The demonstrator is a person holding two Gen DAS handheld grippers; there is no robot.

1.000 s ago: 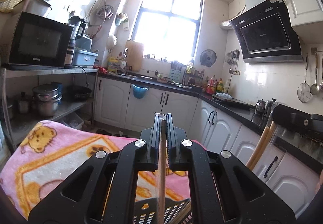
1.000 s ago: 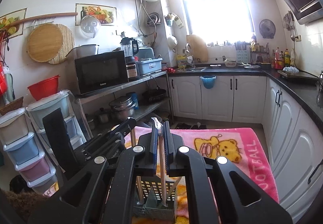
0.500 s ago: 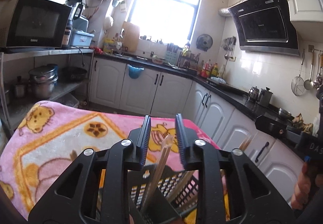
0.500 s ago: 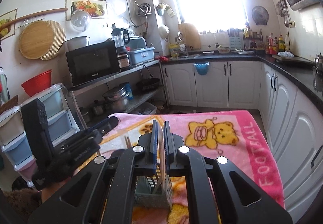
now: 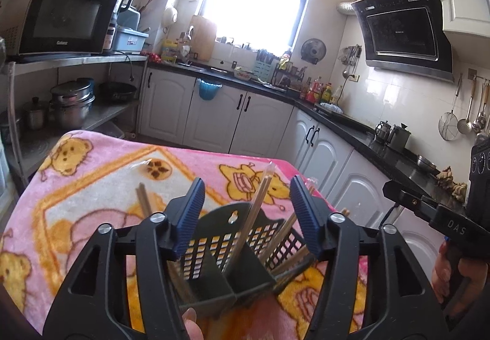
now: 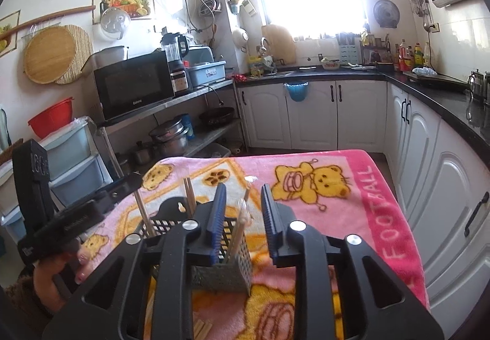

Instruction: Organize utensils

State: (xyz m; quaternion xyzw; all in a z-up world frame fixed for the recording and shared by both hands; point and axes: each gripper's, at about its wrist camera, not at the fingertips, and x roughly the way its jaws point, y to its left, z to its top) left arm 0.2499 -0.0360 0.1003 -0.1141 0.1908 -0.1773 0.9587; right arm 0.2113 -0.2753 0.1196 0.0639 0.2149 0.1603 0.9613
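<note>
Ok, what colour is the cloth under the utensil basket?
Pink cloth, with yellow cartoon bears and orange borders; the right wrist view shows it best, with the basket standing on it.

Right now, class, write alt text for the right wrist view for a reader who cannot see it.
The right gripper, jaws opening, hovers above a slotted utensil caddy holding wrapped chopsticks on a pink bear-print blanket. At left, a hand holds the left gripper. A kitchen lies behind.

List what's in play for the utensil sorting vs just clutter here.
In play:
- dark perforated plastic utensil basket
- wrapped wooden chopsticks
- left gripper, opening
- right gripper, opening

Clutter:
- black microwave
- red plastic basin
- steel pots
</note>
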